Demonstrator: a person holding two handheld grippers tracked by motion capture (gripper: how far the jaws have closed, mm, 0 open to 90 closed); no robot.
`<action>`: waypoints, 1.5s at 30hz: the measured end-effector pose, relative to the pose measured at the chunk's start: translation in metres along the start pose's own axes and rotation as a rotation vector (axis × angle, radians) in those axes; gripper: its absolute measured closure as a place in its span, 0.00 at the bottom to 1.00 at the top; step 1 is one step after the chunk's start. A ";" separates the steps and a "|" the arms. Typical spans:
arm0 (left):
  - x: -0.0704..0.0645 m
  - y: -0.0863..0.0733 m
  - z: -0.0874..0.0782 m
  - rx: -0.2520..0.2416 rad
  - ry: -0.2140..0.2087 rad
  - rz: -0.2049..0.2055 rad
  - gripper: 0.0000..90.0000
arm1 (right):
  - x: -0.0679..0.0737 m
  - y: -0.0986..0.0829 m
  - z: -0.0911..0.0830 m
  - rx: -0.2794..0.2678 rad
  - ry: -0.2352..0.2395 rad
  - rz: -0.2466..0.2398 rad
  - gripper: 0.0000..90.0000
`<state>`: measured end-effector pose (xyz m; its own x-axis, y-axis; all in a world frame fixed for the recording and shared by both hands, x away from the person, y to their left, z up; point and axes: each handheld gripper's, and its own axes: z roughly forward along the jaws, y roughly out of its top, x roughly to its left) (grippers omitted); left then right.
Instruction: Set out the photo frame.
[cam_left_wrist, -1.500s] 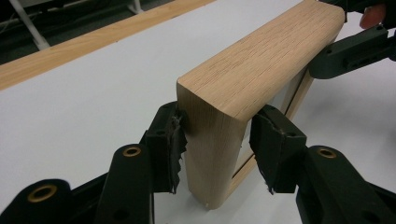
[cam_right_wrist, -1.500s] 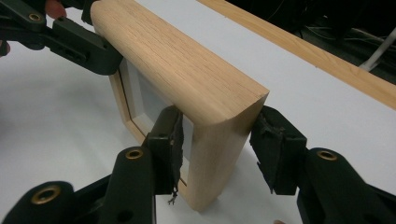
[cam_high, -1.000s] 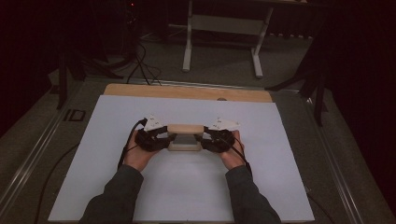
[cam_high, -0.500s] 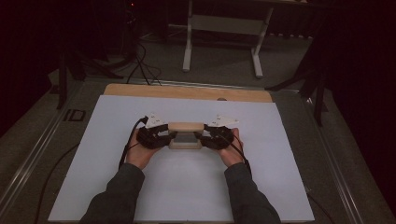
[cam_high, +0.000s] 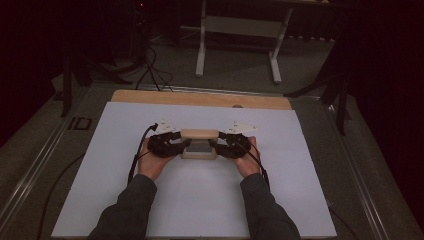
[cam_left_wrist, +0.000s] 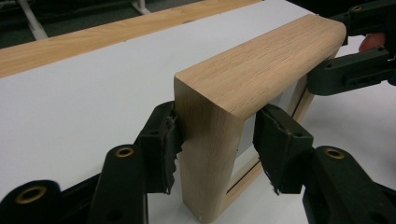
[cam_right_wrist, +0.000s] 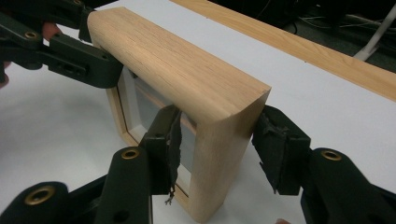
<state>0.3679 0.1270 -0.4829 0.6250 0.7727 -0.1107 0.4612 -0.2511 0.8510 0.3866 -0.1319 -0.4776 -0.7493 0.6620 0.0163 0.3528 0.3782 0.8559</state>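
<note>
While both hands hold it from opposite ends, the wooden frame (cam_high: 199, 144) stands upright on the white sheet (cam_high: 100, 165) covering the bench (cam_high: 200, 99), about mid-sheet and nearer the bare wood strip at the far edge than the person's edge. Left gripper (cam_high: 167, 144) sits at the frame's left end, right gripper (cam_high: 231, 145) at its right end, one on each side post.

Left gripper view: the left gripper (cam_left_wrist: 215, 140) straddles the frame's (cam_left_wrist: 252, 70) end post; the left pad presses the wood, while the right pad stands just beside the post's inner face and contact there is unclear. Jaws are closed around the post, holding it. The right gripper shows farther off at the frame's other end.

Right gripper view: the right gripper (cam_right_wrist: 215, 140) jaws are closed around the near post of the frame (cam_right_wrist: 177, 70), one pad against the glazed front side and one at the back face, both touching or very close. Pad rubber looks frayed at the edges. The frame's bottom rail rests on the sheet; a pane sits inside the inner lip. Left gripper grips the far end.

Sleeves (cam_high: 125, 215) enter from the sheet's near edge.
</note>
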 end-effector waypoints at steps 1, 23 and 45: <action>0.000 -0.001 0.002 0.003 0.001 -0.001 0.55 | 0.000 0.000 0.000 0.000 0.000 0.000 0.57; 0.004 -0.003 0.010 0.024 -0.027 -0.037 0.54 | -0.004 -0.007 0.008 0.032 0.007 0.057 0.58; 0.010 -0.004 0.020 0.035 -0.041 -0.106 0.50 | -0.009 -0.010 0.013 0.060 -0.002 0.098 0.55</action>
<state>0.3852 0.1240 -0.4981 0.5962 0.7719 -0.2209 0.5474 -0.1896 0.8151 0.3966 -0.1330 -0.4933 -0.7085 0.6989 0.0973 0.4570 0.3494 0.8180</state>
